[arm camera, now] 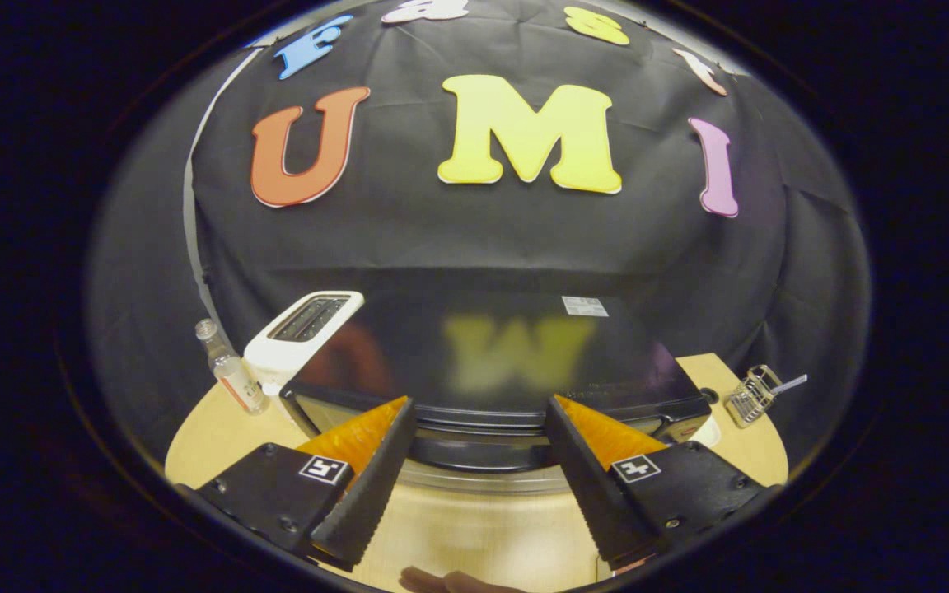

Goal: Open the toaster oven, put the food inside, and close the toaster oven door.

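Looking down over one toaster oven [507, 362], black, glossy top facing up, sitting on a pale wooden table [483, 535]. Gripper [479, 428] spread wide, nothing held, fingers apart with bare table and the oven's front edge showing in the gap. Fingertips reaching up to the oven's near edge, one at each side of its front; touching or just short of it cannot be told. Oven door facing the fingers, seen only as a dark band with a bright metal strip [483, 478] below; open or closed cannot be told for sure from this angle. No food made out with certainty.

Counted around the oven: one white slot toaster [301, 333] just beside its far left corner; one small clear bottle [231, 371] with a red-marked label standing left of the toaster, near the table's edge; one small wire basket [750, 395] with a pale handle at the right, apart from the oven; one white sticker [584, 306] on the oven's top, toward the back. Something blurred and dark [450, 581] at the table's near edge, below the fingers, too unclear to name.
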